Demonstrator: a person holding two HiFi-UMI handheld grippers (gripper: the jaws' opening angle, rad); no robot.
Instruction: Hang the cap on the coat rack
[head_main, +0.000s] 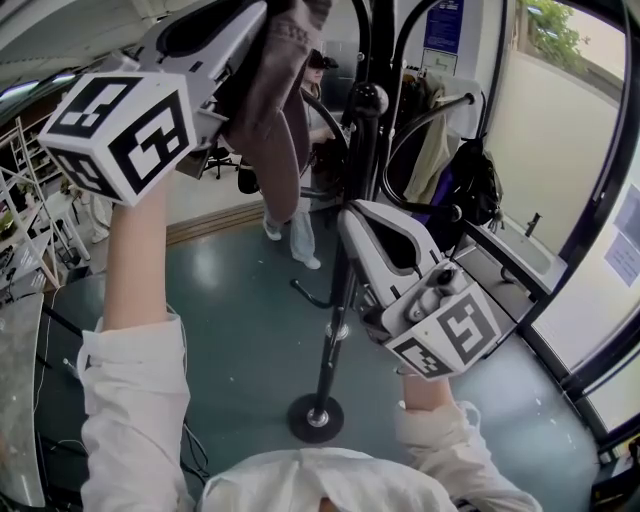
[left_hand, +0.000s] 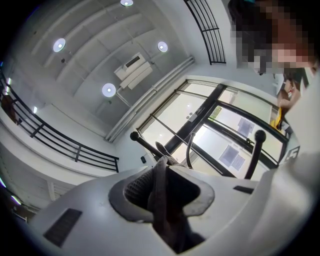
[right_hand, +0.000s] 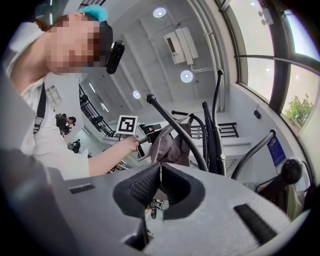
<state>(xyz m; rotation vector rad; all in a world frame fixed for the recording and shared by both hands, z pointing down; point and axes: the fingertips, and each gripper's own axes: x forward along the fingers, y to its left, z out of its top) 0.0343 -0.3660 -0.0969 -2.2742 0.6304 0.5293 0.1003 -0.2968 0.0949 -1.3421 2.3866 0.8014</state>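
Grey-green floor spreads below you, with the black coat rack (head_main: 325, 370) standing just ahead. Your left gripper (left_hand: 161, 172) is up by the rack's top with its jaws partly apart. The brown cap (head_main: 278, 120) hangs between them, a gap showing at one pad. Your right gripper (right_hand: 160, 169) is closed on nothing, beside the pole.
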